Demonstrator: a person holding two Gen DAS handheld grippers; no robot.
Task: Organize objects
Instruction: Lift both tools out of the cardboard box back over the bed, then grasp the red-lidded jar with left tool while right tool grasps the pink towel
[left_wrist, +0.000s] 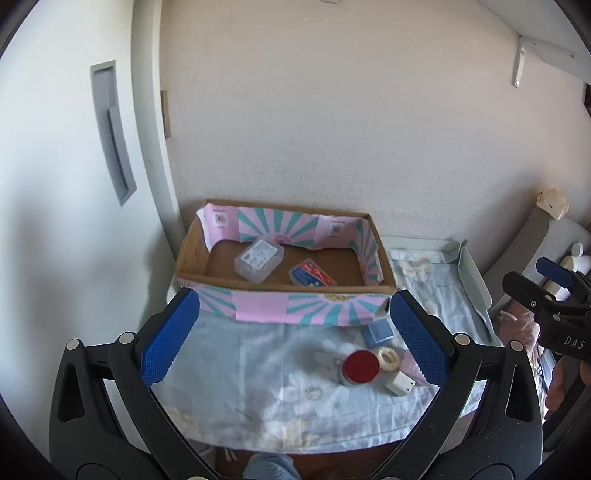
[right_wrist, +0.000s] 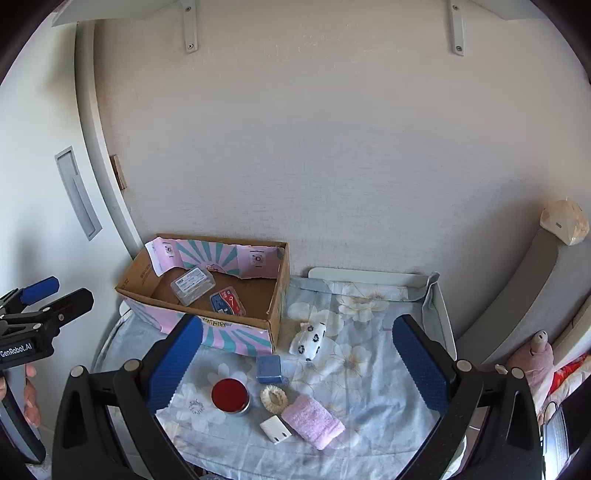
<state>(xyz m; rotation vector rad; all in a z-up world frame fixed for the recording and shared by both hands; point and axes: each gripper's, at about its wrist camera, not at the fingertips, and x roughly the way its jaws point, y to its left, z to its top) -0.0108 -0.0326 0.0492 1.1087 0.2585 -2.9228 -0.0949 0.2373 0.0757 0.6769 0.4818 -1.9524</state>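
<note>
A cardboard box (left_wrist: 192, 254) (right_wrist: 279, 295) lined with pink and teal paper stands at the back left of a small cloth-covered table. Inside lie a clear plastic case (left_wrist: 259, 260) (right_wrist: 192, 285) and a red and blue packet (left_wrist: 312, 277) (right_wrist: 228, 301). In front of it lie a red-lidded tin (left_wrist: 360, 367) (right_wrist: 230, 396), a blue block (left_wrist: 376, 333) (right_wrist: 269, 368), a cream ring (left_wrist: 388, 359) (right_wrist: 274, 398), a white plug (left_wrist: 399, 385) (right_wrist: 275, 428), a pink cloth (right_wrist: 313, 421) and a white spotted roll (right_wrist: 308, 341). My left gripper (left_wrist: 291, 336) is open above the cloth. My right gripper (right_wrist: 295, 363) is open over the loose items.
The blue floral cloth (left_wrist: 258, 398) (right_wrist: 369, 369) covers the table, whose white raised rim (right_wrist: 445, 325) shows at the right. A wall stands behind, a door with a recessed handle (left_wrist: 112, 133) at left. A grey headboard (right_wrist: 532, 295) and pink plush toy (right_wrist: 535, 363) sit at right.
</note>
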